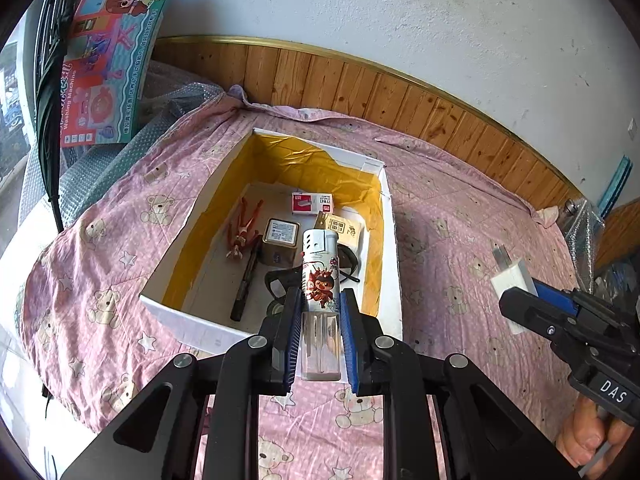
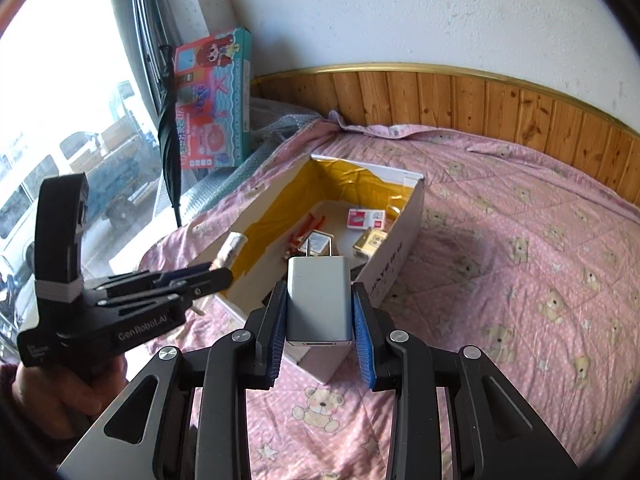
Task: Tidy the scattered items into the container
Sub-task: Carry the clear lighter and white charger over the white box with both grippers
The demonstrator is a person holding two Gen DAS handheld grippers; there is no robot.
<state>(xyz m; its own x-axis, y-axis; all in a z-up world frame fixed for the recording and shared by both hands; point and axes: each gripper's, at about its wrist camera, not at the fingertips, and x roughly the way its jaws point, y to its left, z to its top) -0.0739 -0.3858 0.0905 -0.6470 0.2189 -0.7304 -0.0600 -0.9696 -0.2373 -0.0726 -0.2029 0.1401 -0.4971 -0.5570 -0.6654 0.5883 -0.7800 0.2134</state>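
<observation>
My left gripper is shut on a clear lighter with a cartoon label, held upright above the near edge of the white box with yellow lining. My right gripper is shut on a white plug charger, prongs forward, over the box's near corner. In the left wrist view the right gripper and charger hover right of the box. Inside the box lie a red figure, a black pen, a small tin, a red-white pack and a yellow packet.
The box stands on a pink bear-print quilt against a wood-panelled wall. A toy carton and a folded umbrella lean at the left by a window. Bubble wrap lies at the far right.
</observation>
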